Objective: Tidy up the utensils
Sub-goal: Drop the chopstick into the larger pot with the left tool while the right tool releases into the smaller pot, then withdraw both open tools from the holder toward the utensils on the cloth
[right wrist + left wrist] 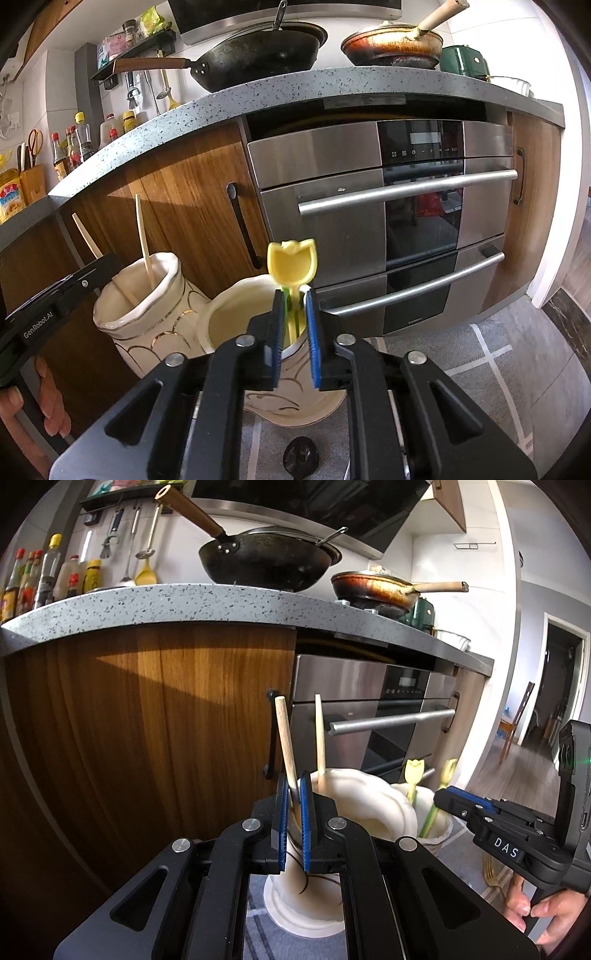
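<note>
Two cream ceramic vases with gold lines stand on the grey floor mat. My left gripper (294,786) is shut on a wooden stick utensil (285,734) standing in the left vase (364,805); a second wooden stick (320,734) leans in the same vase. My right gripper (293,299) is closed around the green stem of a yellow tulip-topped utensil (291,264) above the right vase (236,314). In the left wrist view a second tulip utensil (413,771) stands in the right vase (436,812). The left vase (140,306) and both sticks also show in the right wrist view.
Wooden cabinet doors (166,709) and a steel oven (388,206) with bar handles stand close behind the vases. The speckled counter (184,602) above carries a black wok (266,561), a frying pan (373,590) and bottles (44,579). Gold forks (493,875) lie on the mat.
</note>
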Action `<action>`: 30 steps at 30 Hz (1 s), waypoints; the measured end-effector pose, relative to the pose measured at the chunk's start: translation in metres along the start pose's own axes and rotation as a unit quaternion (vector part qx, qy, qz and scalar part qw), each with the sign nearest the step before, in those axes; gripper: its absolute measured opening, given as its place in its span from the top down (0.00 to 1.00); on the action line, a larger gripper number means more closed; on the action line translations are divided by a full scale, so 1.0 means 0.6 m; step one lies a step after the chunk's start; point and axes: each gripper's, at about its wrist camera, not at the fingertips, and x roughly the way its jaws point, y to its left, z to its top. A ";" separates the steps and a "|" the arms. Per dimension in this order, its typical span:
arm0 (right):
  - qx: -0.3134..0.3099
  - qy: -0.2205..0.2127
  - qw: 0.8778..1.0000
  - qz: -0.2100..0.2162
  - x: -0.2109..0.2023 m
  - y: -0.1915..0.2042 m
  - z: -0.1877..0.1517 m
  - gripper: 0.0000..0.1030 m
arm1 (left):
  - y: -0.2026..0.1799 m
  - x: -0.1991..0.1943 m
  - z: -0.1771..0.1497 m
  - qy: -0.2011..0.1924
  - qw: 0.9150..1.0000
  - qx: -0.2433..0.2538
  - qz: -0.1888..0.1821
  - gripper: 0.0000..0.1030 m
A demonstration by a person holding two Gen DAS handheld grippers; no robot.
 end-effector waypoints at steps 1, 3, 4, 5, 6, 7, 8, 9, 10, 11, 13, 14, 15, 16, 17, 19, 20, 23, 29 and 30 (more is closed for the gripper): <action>0.003 -0.002 1.000 0.002 -0.002 -0.002 0.001 0.75 | 0.000 0.000 0.001 0.000 1.000 -0.001 0.000 0.93; 0.003 -0.004 1.000 0.002 -0.004 -0.003 0.003 0.75 | 0.000 0.000 0.003 0.001 1.000 0.000 -0.001 0.92; 0.005 -0.004 1.000 0.003 -0.006 -0.004 0.003 0.74 | -0.001 0.000 0.004 0.003 1.000 0.002 -0.003 0.89; 0.006 -0.005 1.000 0.003 -0.008 -0.004 0.004 0.71 | -0.002 -0.001 0.004 0.004 1.000 0.004 -0.003 0.81; 0.009 -0.004 1.000 0.004 -0.010 -0.006 0.005 0.66 | -0.004 -0.002 0.004 0.003 1.000 0.006 -0.003 0.73; 0.010 -0.005 1.000 0.005 -0.013 -0.007 0.005 0.65 | -0.007 -0.006 0.004 0.000 1.000 0.009 -0.003 0.72; 0.012 -0.005 1.000 0.006 -0.017 -0.008 0.005 0.63 | -0.010 -0.010 0.004 -0.002 1.000 0.014 -0.002 0.72; 0.013 -0.006 1.000 0.007 -0.021 -0.008 0.005 0.60 | -0.013 -0.012 0.004 -0.003 1.000 0.019 -0.002 0.70; 0.014 -0.008 1.000 0.010 -0.027 -0.009 0.004 0.57 | -0.017 -0.017 0.004 -0.004 1.000 0.025 -0.001 0.68; 0.014 -0.010 1.000 0.013 -0.034 -0.009 0.003 0.51 | -0.020 -0.021 0.004 -0.006 1.000 0.028 0.001 0.63; 0.010 -0.016 1.000 0.019 -0.048 -0.009 0.000 0.40 | -0.026 -0.031 0.004 -0.010 0.999 0.032 0.003 0.49; 0.007 -0.020 1.000 0.021 -0.056 -0.009 -0.001 0.33 | -0.029 -0.039 0.004 -0.014 0.999 0.032 0.005 0.40; 0.003 -0.024 0.999 0.023 -0.067 -0.009 -0.003 0.29 | -0.031 -0.045 0.004 -0.018 0.999 0.033 0.005 0.36; 0.000 -0.027 0.999 0.024 -0.074 -0.009 -0.004 0.23 | -0.034 -0.055 0.003 -0.023 0.999 0.033 0.002 0.34; -0.003 -0.030 0.999 0.027 -0.084 -0.009 -0.005 0.18 | -0.036 -0.063 0.002 -0.024 0.999 0.032 0.000 0.31; -0.007 -0.035 0.999 0.030 -0.106 -0.012 -0.012 0.07 | -0.041 -0.075 -0.002 -0.025 0.999 0.031 0.001 0.22; -0.008 -0.038 0.999 0.033 -0.116 -0.015 -0.015 0.05 | -0.044 -0.081 -0.006 -0.025 0.999 0.031 0.002 0.19; -0.015 -0.042 0.999 0.024 -0.146 -0.024 -0.031 0.05 | -0.056 -0.095 -0.023 -0.017 0.999 0.032 -0.003 0.11; -0.016 -0.016 1.000 0.001 -0.170 -0.047 -0.076 0.05 | -0.075 -0.098 -0.072 0.025 0.999 0.039 -0.009 0.08; -0.016 -0.010 1.000 -0.001 -0.169 -0.049 -0.084 0.05 | -0.075 -0.099 -0.079 0.030 0.999 0.036 -0.010 0.07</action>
